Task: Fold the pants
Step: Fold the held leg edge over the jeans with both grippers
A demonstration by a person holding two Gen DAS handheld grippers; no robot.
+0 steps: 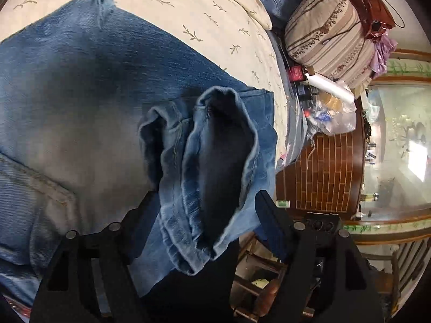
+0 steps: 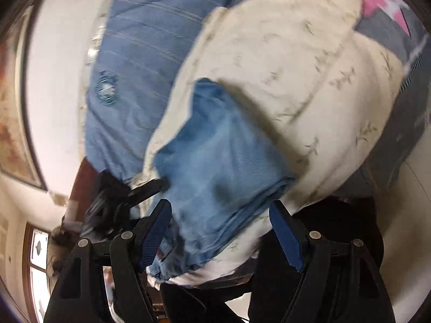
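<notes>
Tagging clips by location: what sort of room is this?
Likely a bedroom: the jeans lie on a bed's leaf-print sheet, with a striped pillow nearby and a cluttered wooden bedside cabinet.

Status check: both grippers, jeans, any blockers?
Left gripper open, leg hems bunched between its fingers. Right gripper open over the jeans, view blurred. Jeans on cream bedspread. Nothing seen in the way.

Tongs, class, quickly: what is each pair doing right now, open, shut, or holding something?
Left tongs: open, with the jeans hems bunched between the fingers, not clamped.
Right tongs: open, jeans lying between the fingers, ungripped.
</notes>
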